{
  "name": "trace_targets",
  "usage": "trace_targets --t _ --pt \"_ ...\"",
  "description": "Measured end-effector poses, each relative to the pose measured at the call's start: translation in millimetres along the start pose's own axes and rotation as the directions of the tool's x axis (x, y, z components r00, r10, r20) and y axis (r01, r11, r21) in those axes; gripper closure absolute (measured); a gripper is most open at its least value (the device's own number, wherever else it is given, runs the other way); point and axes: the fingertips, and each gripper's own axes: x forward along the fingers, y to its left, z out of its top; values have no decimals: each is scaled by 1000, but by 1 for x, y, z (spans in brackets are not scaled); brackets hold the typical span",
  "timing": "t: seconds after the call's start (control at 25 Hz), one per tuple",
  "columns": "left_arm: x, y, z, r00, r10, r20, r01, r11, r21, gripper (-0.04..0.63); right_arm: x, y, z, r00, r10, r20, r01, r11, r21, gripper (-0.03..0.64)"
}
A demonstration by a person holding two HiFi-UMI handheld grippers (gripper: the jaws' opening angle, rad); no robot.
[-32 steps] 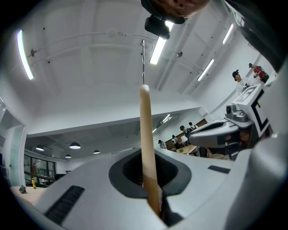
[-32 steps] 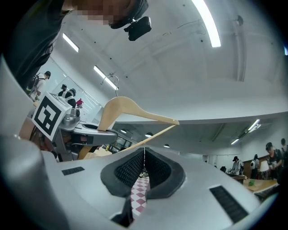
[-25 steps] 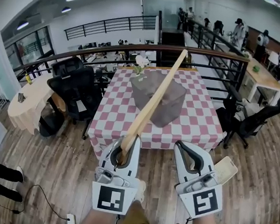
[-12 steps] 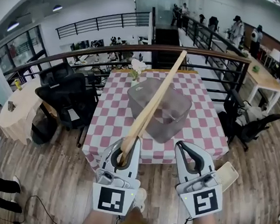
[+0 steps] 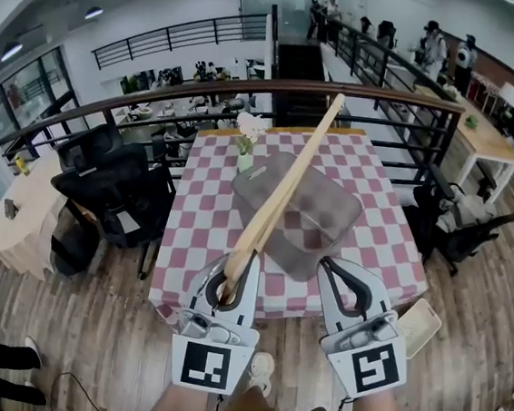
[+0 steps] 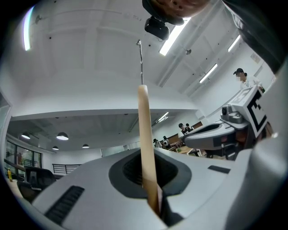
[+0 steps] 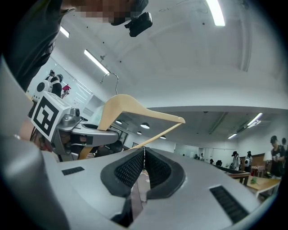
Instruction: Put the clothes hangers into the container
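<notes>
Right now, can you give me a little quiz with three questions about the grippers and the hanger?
1. Which gripper's jaws clamp the wooden hanger? A: left. B: right. C: both.
2. True or false: the hanger already lies inside the container.
3. Fill in the word: the container stands on a table covered by a red-and-white ____ cloth.

Key
1. A. The left gripper is shut on the hanger's end. The right gripper has its jaws together on nothing.
2. False. The hanger is held up by the left gripper and is not in the container.
3. Checkered.
</notes>
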Motion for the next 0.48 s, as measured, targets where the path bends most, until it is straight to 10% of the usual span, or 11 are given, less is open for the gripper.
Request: trace_targets --t 0.48 --pt "71 47 -34 999 -37 -11 36 998 -46 588 75 -36 -26 998 -42 -36 41 999 -4 583"
